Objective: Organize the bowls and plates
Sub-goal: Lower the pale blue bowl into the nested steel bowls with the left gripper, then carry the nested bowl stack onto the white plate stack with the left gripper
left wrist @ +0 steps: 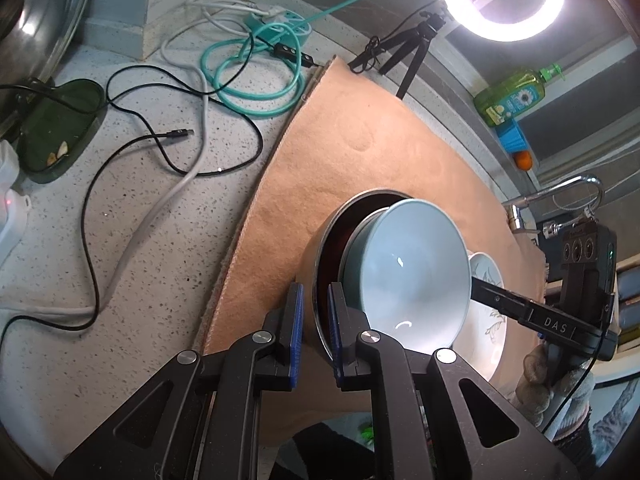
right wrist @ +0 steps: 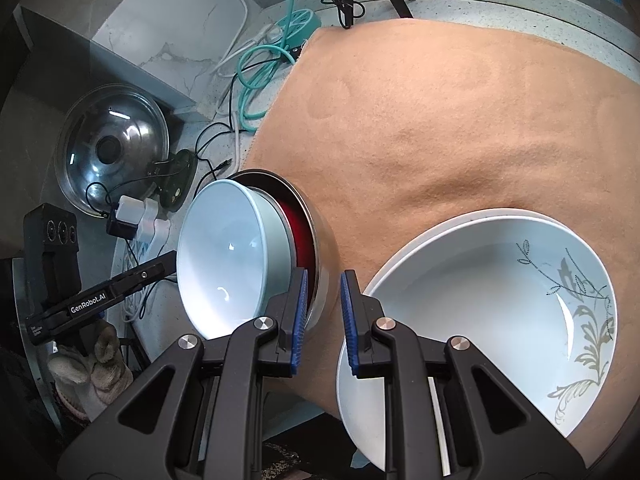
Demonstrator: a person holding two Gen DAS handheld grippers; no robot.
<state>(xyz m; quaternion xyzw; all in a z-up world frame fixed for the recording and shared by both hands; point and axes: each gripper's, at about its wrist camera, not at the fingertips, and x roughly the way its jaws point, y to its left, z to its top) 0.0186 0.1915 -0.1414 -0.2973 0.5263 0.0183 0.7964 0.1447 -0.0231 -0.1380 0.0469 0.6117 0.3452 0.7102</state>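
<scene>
On the tan mat (right wrist: 440, 120), a pale blue bowl (right wrist: 224, 256) is nested in a steel bowl (right wrist: 320, 264), whose rim is clamped by both the left gripper (left wrist: 316, 320) and right gripper (right wrist: 324, 312). Stacked white plates (right wrist: 480, 312) lie just beside it; cables (left wrist: 168, 140) and a pot lid (right wrist: 112, 140) are seen off the mat's far edge.

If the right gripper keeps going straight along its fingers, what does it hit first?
Most likely the steel bowl's rim: the right gripper already straddles it, jaws nearly closed around that wall. Beyond it lies the tan mat. Depth is hard to judge in this fisheye view.
</scene>
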